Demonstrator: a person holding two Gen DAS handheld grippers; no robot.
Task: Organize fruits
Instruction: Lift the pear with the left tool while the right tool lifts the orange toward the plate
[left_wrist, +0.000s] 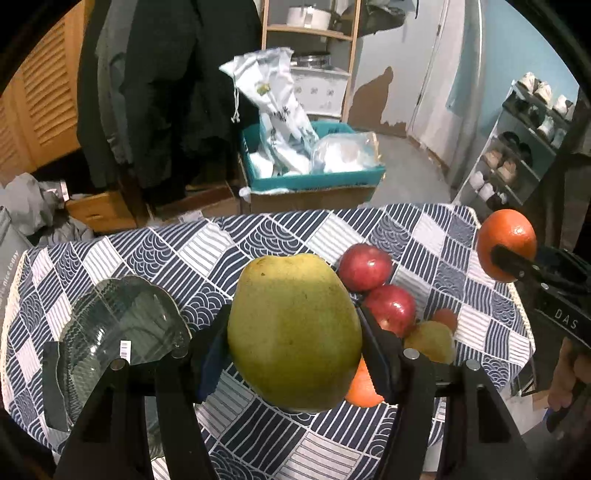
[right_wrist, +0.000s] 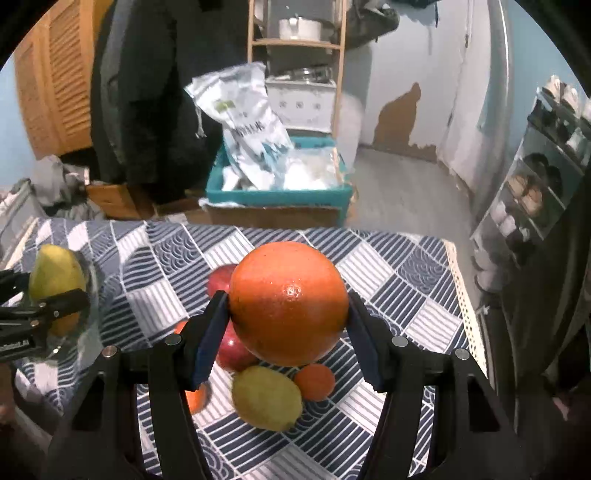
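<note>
My left gripper (left_wrist: 295, 332) is shut on a large green-yellow pear (left_wrist: 293, 332) and holds it above the table, right of a clear glass bowl (left_wrist: 122, 328). My right gripper (right_wrist: 288, 314) is shut on a big orange (right_wrist: 289, 302) and holds it above a pile of fruit. The pile holds two red apples (left_wrist: 365, 266) (left_wrist: 391, 308), a small yellow pear (right_wrist: 266, 397) and small oranges (right_wrist: 314, 382). The right gripper with the orange (left_wrist: 506, 243) shows at the right of the left wrist view. The left gripper with the pear (right_wrist: 55, 280) shows over the bowl (right_wrist: 90, 314) in the right wrist view.
The table wears a blue and white patterned cloth (left_wrist: 229, 251). Beyond its far edge stands a teal crate (left_wrist: 314, 177) of white bags on a cardboard box. A shoe rack (left_wrist: 517, 147) stands at the right, dark coats (left_wrist: 162, 92) hang at the left.
</note>
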